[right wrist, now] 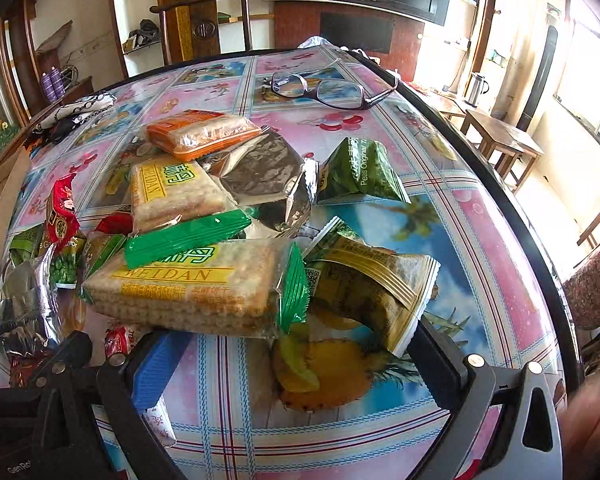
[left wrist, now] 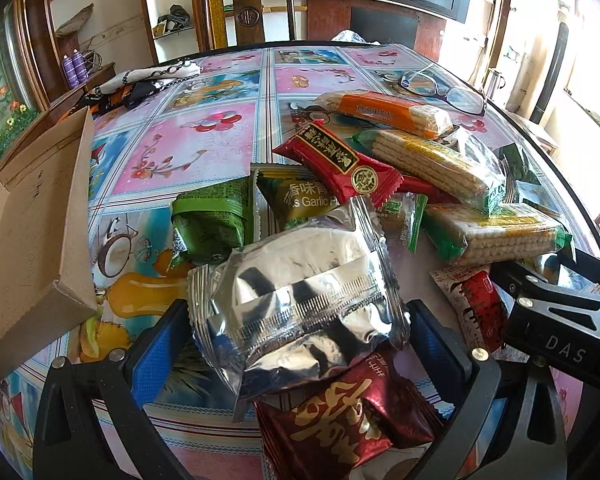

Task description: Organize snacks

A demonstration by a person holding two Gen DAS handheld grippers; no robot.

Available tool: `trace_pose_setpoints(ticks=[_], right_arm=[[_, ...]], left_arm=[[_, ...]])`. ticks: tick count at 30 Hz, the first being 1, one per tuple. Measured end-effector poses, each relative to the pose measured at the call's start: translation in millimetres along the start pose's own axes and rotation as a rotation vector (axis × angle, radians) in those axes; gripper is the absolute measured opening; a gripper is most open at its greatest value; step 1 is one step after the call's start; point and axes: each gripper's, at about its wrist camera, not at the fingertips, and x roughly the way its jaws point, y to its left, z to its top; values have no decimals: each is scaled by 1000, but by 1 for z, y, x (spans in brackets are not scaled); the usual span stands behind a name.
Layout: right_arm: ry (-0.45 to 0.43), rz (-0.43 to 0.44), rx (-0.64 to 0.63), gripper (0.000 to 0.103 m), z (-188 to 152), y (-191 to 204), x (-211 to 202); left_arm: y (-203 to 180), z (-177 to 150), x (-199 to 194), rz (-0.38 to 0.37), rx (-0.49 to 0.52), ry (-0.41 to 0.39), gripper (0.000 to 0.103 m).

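Note:
A pile of wrapped snacks covers the near half of the table (left wrist: 188,148). My left gripper (left wrist: 298,316) is open, and a silver foil packet (left wrist: 300,292) lies between its blue pads (left wrist: 156,352), on top of a dark red packet (left wrist: 348,420). My right gripper (right wrist: 298,336) is also open over bare tablecloth. A WEIDAN cracker pack (right wrist: 188,284) lies just past its left finger, and a yellow-green packet (right wrist: 372,280) rests by its right finger. In the left wrist view the right gripper (left wrist: 560,320) shows at the right edge.
An open cardboard box (left wrist: 32,240) stands at the left. Farther back in the pile are green pea packets (left wrist: 212,220), a red packet (left wrist: 340,160) and an orange cracker pack (left wrist: 388,112). Glasses (right wrist: 320,88) and a patterned cloth (left wrist: 148,80) lie beyond. A wooden chair (left wrist: 248,12) stands behind the table.

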Motion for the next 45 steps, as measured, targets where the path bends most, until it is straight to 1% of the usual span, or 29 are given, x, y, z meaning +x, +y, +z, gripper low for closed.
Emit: trace_pose_setpoints(ticks=[31,33,35,37,38,41,42,44,45], right_arm=[[0,0,0,102,0,0,0],[0,13,-14,102,-1,0,-1],[3,53,-64,102,-1,-1,-1],[8,117,-142,102,-2,-5,-2],[6,154,-153,102,-3,-9,-4],[6,324,-152,102,-6,-28,-12],[-3,366,-149,102,-7,-34,-16],[-39,409,-127,101,-10,-42,-23],[-47,442,-100,96,-10,-47,-25]], left_arm=[[0,0,0,0,0,0,103],[0,0,0,0,0,0,103],[0,0,0,-2,0,0,103],[-1,0,0,1,1,0,103],[0,0,0,0,0,0,103],[0,0,0,0,0,0,103],[0,0,0,0,0,0,103],[0,0,0,0,0,0,103],[0,0,0,0,0,0,103]])
